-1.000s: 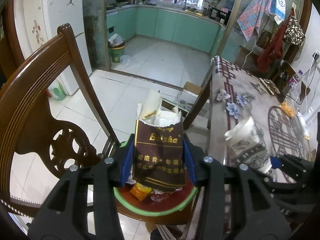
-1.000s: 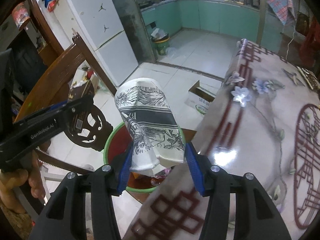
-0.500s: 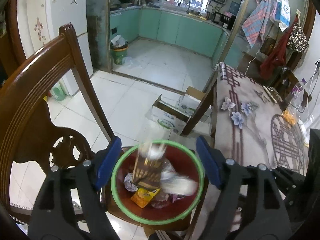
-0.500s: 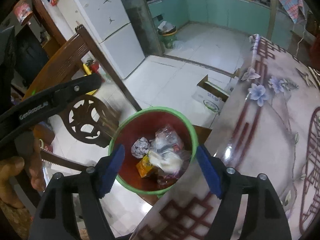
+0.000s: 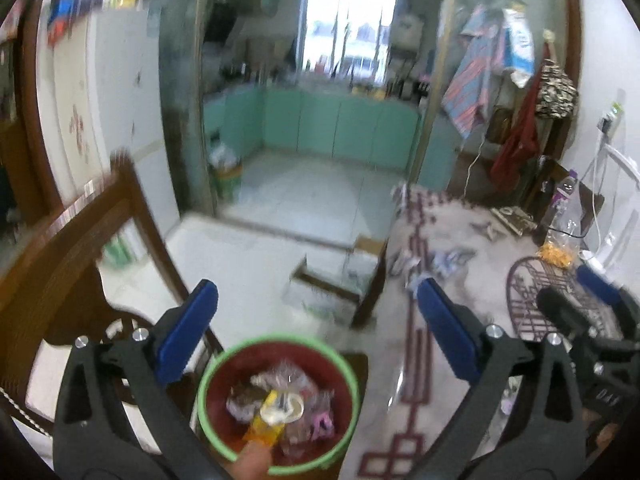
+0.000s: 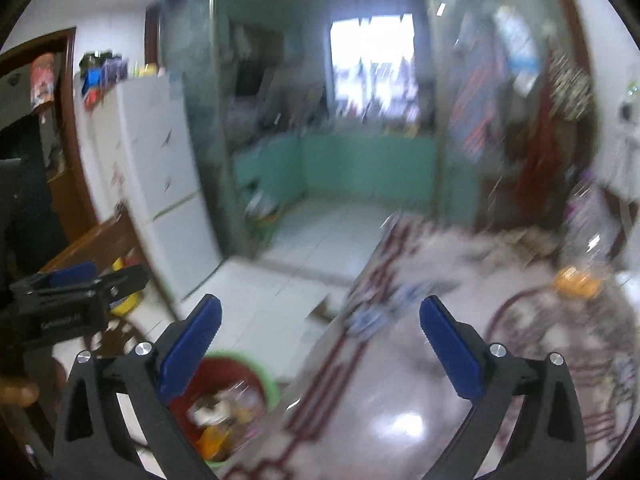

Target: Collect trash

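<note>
Left gripper (image 5: 318,326) and right gripper (image 6: 320,330) both spread apart, empty, above green-rimmed red trash bin (image 5: 212,376) beside patterned table's edge (image 5: 394,364).

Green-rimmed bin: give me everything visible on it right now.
The bin is a round, open-topped container, plastic by its look, with a bright green rim and dark red inner wall. It stands upright on a wooden chair seat beside the table edge, below the open left gripper, which does not touch it. Inside lies a loose heap of trash: crumpled clear wrappers, a yellow-orange packet, a pale round piece, something pink. Motion blur hides finer detail. No lid shows.
</note>
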